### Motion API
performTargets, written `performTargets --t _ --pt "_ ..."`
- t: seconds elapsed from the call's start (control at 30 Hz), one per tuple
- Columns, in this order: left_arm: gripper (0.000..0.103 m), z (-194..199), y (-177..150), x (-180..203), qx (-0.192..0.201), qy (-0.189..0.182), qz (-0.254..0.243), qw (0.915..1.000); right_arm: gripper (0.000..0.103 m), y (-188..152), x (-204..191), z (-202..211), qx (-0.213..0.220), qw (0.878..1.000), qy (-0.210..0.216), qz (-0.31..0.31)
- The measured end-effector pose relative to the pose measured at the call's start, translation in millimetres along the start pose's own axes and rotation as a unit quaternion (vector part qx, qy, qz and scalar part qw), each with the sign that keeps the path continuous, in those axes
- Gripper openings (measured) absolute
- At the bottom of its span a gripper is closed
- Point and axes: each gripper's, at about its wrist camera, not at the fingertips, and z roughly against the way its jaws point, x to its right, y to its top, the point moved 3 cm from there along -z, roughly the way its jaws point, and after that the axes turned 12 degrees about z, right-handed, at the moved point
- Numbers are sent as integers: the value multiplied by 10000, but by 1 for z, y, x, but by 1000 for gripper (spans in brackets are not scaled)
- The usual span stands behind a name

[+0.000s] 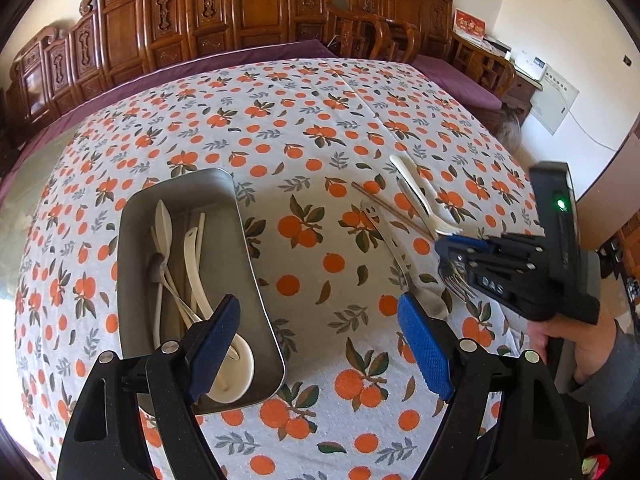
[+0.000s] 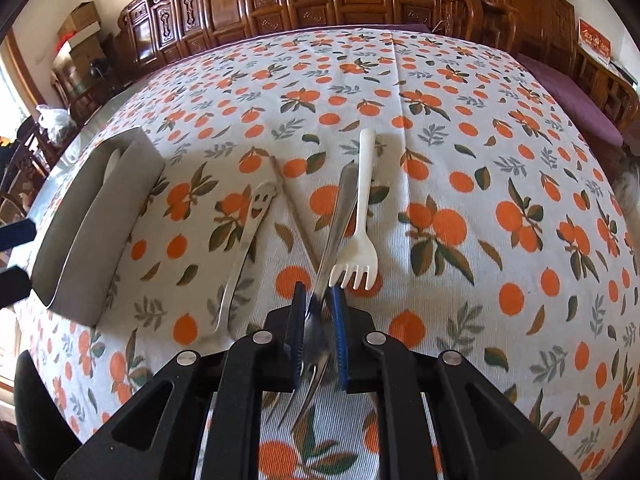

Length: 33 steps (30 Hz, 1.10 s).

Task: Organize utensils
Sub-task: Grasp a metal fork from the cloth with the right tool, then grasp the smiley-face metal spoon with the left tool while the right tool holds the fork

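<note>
metal fork (image 2: 320, 312) pinched in right gripper (image 2: 318, 300), probably bound for the tin tray (image 1: 248, 264); left gripper (image 1: 320, 344) gapes empty.

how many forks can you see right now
2. A metal fork is clamped in the right gripper; a white fork lies on the cloth beside it. The tray may hide more.

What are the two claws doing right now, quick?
Left claw: open, holding nothing, above the metal tray.
Right claw: closed on the metal fork.
</note>
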Motion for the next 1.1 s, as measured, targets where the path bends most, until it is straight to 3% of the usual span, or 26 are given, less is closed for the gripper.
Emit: performTargets --t 0.27,0.4,0.7,1.1 --pt "77 0 -2 1 -8 -1 -13 10000 15 6 0 -9 -90 9999 -61 -13" --pt "77 0 -3 3 -18 8 -43 10000 9 4 1 -7 -126 9999 -2 -65" --pt "77 -11 -4 14 -108 6 -107 9999 8 -10 -1 23 67 9994 303 -119" --pt "77 -51 -6 43 -361 79 -253 9990 8 -20 25 61 430 9987 227 -143"
